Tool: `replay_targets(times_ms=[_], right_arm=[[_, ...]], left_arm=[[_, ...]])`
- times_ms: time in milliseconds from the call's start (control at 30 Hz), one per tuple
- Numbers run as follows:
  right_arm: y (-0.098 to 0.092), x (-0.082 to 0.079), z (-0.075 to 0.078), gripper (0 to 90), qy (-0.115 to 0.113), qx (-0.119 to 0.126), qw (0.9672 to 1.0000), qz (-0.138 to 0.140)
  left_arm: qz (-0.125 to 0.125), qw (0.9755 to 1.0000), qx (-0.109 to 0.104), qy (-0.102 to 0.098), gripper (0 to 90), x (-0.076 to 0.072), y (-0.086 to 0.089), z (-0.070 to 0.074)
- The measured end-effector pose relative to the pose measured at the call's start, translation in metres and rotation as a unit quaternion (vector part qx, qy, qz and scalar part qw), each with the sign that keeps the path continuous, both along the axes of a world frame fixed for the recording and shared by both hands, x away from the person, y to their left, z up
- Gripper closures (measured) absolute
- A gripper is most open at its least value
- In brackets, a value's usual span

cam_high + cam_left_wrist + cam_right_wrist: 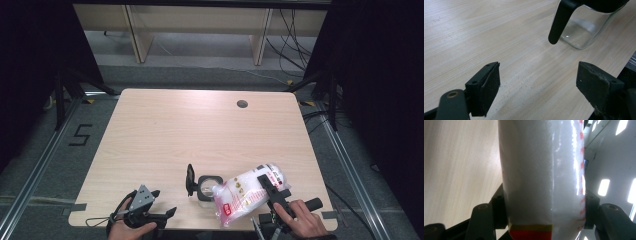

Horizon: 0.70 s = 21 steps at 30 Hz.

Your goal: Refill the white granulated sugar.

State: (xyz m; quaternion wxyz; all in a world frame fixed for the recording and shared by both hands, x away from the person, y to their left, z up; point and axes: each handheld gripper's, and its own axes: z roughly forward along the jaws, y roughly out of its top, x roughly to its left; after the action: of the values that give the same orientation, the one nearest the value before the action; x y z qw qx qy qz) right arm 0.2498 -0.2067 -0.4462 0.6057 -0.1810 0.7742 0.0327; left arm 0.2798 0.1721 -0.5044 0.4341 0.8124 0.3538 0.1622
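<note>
The right gripper [268, 186] has its jaws clamped on a plastic bag of white granules [246, 192], red print showing on its side, and the bag hangs tilted above the near edge of the wooden table [190, 130], its lower corner dipping toward the person. In the right gripper view the bag [541, 177] stands tall between the two black jaws, pinched from both sides, with a yellow and red band at its bottom edge. Just beside the bag, on its left in the high view, sits a clear glass jar [207, 187] with a black rim, open on top; its black hinged lid [190, 180] stands up at the jar's left side. The bag's left end sits right over that jar, though whether they touch I cannot tell. Over on the left, the left gripper [161, 204] rests low near the table's front edge, jaws spread wide with nothing between them. Its own view shows bare wood between the pads [485, 91], with the glass jar [584, 31] and its black lid [561, 21] ahead.
</note>
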Motion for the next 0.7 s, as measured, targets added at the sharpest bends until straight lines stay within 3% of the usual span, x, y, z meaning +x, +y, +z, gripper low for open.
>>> replay_targets(times_ms=[33, 67, 100, 133, 233, 267, 300, 333, 400, 433, 467, 500, 600, 633, 667, 700], right_arm=[[0.0011, -0.0013, 0.003, 42.0, 0.0, -0.012, 0.9999, -0.01], [0.0015, -0.0015, 0.0046, 42.0, 0.002, -0.015, 0.9998, -0.01], [0.0002, -0.0016, 0.0026, 42.0, 0.008, 0.0, 0.9999, -0.014], [0.0016, -0.0004, 0.0042, 42.1, 0.004, -0.018, 0.9998, -0.011], [0.0011, -0.0025, 0.0052, 42.1, 0.002, -0.023, 0.9996, -0.017], [0.0006, -0.002, 0.0048, 42.1, 0.018, -0.016, 0.9995, -0.02], [-0.0011, -0.0023, 0.0016, 42.1, 0.009, 0.013, 0.9997, -0.018], [0.0003, -0.0011, 0.0052, 42.1, 0.003, -0.005, 1.0, -0.006], [0.0008, -0.0007, 0.0055, 42.2, 0.001, -0.01, 1.0, -0.001], [-0.0004, -0.0031, 0.0022, 42.1, 0.013, 0.004, 0.9997, -0.022], [0.0013, -0.0029, 0.0047, 42.2, 0.014, -0.017, 0.9996, -0.015], [0.0013, -0.0022, 0.0054, 42.2, 0.002, -0.018, 0.9998, -0.002], [0.001, -0.0059, 0.0049, 42.2, 0.012, -0.004, 0.9998, -0.018], [0.0022, -0.0047, 0.0035, 42.3, 0.013, 0.0, 0.9999, -0.008], [0.0022, -0.0047, 0.0035, 42.3, 0.013, 0.0, 0.9999, -0.008], [0.0037, -0.005, 0.003, 42.4, 0.01, -0.015, 0.9997, -0.014]], left_arm=[[0.009, 0.9997, -0.022, 0.011, 18.6, -0.0023, -0.0031, -0.0015], [0.009, 0.9997, -0.015, 0.019, 18.6, -0.0029, -0.0025, -0.0011], [0.007, 0.9997, -0.01, 0.019, 18.7, -0.0027, -0.0021, -0.0012], [0.011, 0.9997, -0.015, 0.015, 18.7, -0.0022, -0.0028, -0.0016], [0.006, 0.9999, -0.013, 0.01, 18.7, -0.0013, -0.0021, -0.0015], [0.006, 0.9999, -0.013, 0.01, 18.7, -0.0011, -0.002, -0.0015], [0.007, 0.9998, -0.013, 0.01, 18.7, -0.0011, -0.002, -0.0014], [0.006, 0.9999, -0.012, 0.01, 18.7, -0.001, -0.002, -0.0012], [0.006, 0.9999, -0.012, 0.01, 18.7, -0.0011, -0.0022, -0.0012], [0.005, 0.9999, -0.012, 0.01, 18.7, -0.0012, -0.0023, -0.0012], [0.007, 0.9998, -0.015, 0.009, 18.7, -0.0014, -0.0024, -0.0012], [0.01, 0.9997, -0.022, 0.009, 18.6, -0.0017, -0.0031, -0.0014], [0.009, 0.9997, -0.022, 0.009, 18.7, -0.0016, -0.0029, -0.0015], [0.006, 0.9998, -0.015, 0.009, 18.7, -0.0011, -0.002, -0.0012], [0.006, 0.9998, -0.015, 0.009, 18.7, -0.0011, -0.002, -0.0012], [0.009, 0.9997, -0.022, 0.01, 18.7, -0.0018, -0.0032, -0.0013]])
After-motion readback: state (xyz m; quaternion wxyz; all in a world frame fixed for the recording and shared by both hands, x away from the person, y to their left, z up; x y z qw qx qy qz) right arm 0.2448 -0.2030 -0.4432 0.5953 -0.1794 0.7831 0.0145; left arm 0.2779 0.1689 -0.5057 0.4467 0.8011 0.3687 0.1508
